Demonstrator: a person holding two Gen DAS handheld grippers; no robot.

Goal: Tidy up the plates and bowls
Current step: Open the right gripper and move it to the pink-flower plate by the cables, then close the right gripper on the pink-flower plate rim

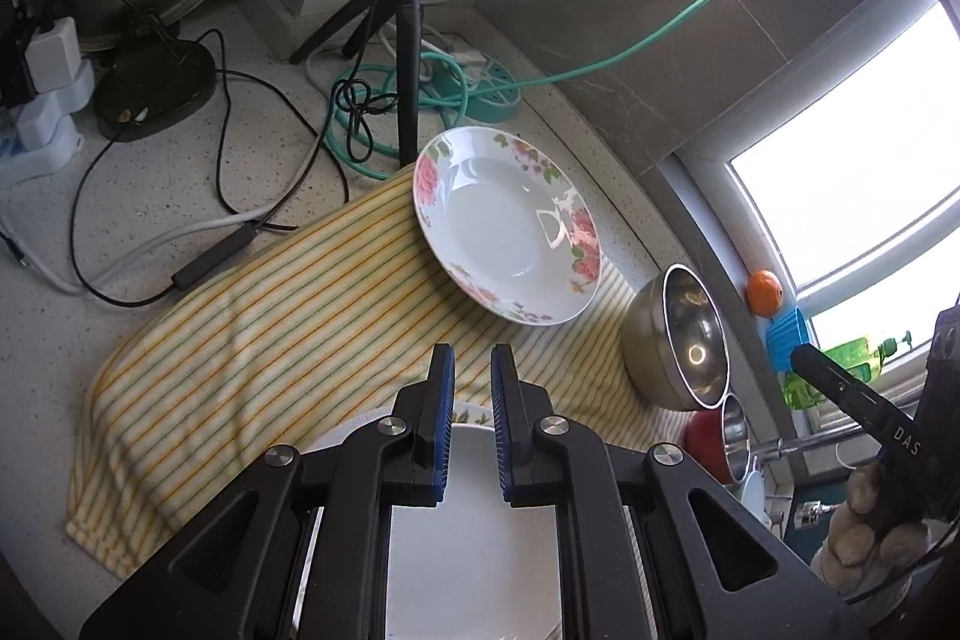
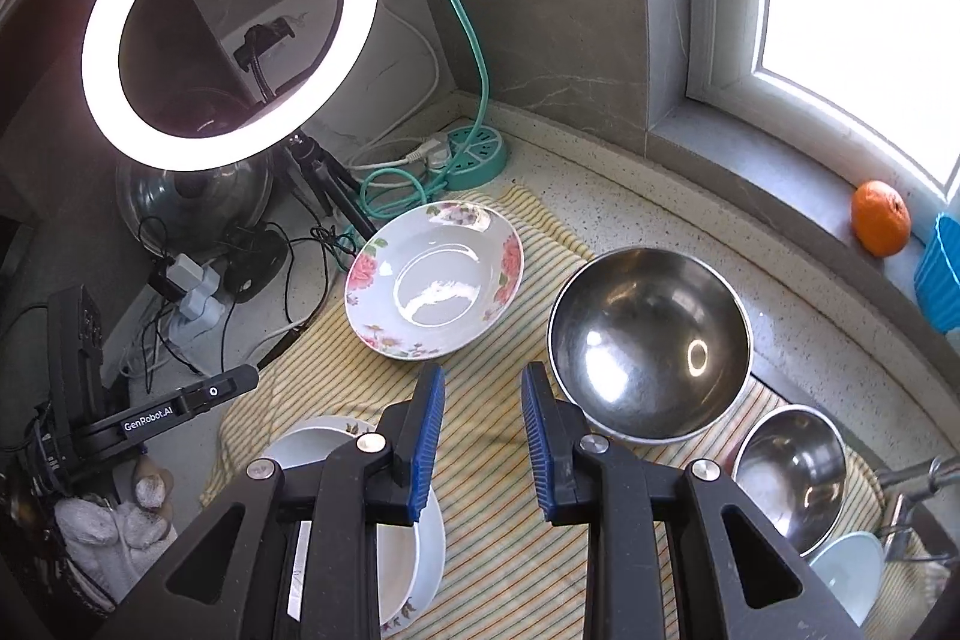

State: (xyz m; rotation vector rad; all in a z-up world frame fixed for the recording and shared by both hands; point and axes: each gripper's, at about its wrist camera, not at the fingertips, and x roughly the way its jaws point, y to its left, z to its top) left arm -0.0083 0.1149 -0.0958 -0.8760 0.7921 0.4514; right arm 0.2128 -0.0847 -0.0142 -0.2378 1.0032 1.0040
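The left gripper (image 1: 471, 358) hangs with its blue pads drawn nearly together and nothing pinched between them, poised over the rim of a white plate stack (image 1: 456, 550) at the near edge of the striped towel (image 1: 252, 340). The right gripper (image 2: 483, 382) is parted and empty, above bare towel between that stack and the large steel bowl (image 2: 651, 340). Beyond lie the rose-patterned plate (image 2: 435, 280), alone on the towel, and a smaller steel bowl (image 2: 792, 472) beside a pale bowl (image 2: 852, 562) near the tap. This looks like a pause between placements, no piece in hand. Likely next: spread the jaws, drop to the floral plate's rim, and carry it onto the stack, or nest the bowls.
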